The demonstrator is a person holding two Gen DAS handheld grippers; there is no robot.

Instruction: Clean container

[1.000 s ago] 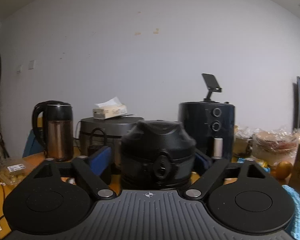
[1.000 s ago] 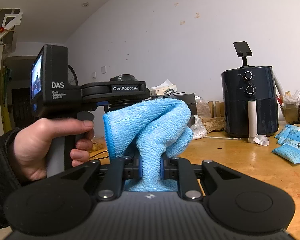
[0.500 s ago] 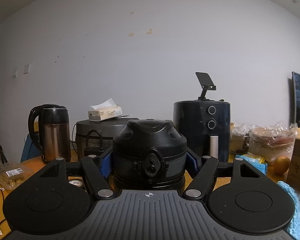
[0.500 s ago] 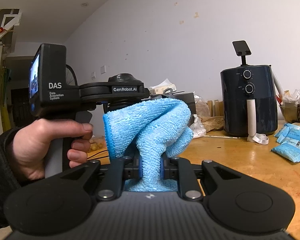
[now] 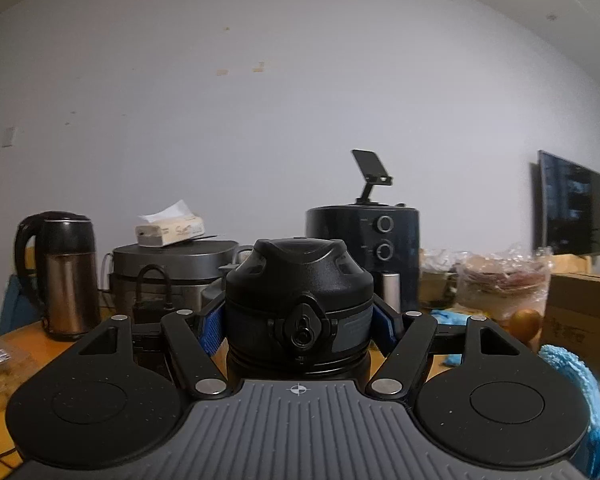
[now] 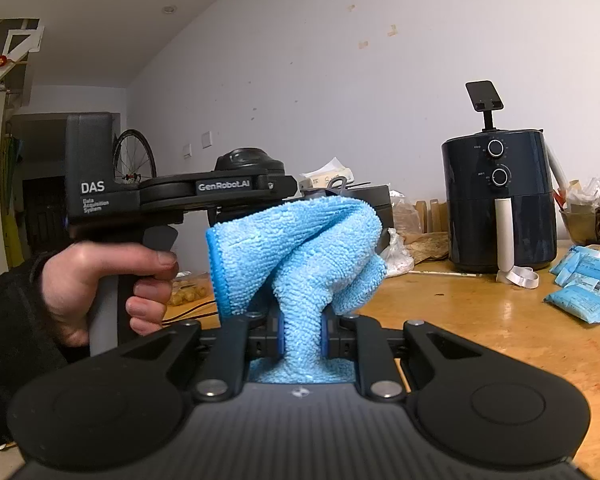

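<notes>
The left gripper (image 5: 298, 320) is clamped on the container (image 5: 298, 300), a black lidded bottle, its blue-padded fingers (image 5: 211, 330) pressed against either side of the lid band. The bottle stands upright between them, its domed cap rising above the fingers and its latch facing the left wrist camera. Whether its base rests on the wooden table (image 6: 500, 320) cannot be told; the gripper body hides it.

Over to the other side: the right gripper (image 6: 302, 336) is pinched tight on a blue microfibre cloth (image 6: 300, 248), which bunches up above the fingertips in a thick fold. In the right wrist view, the left gripper sits to the left of the cloth and just behind it, with the person's left hand (image 6: 100, 284) wrapped round its handle. The container itself is barely visible from here, hidden behind the cloth.

The wiping looks about to begin. To do it well, the left grip should stay firm and level, since the hold is on the lid band and a hard sideways push could twist the bottle. The cloth's fat fold, not the finger metal, should meet the surface; starting at the dome and working down around the latch would likely cover the ridges where grime collects.

Behind the container stand an air fryer (image 5: 364, 256), a rice cooker (image 5: 172, 272) and a kettle (image 5: 64, 276).
</notes>
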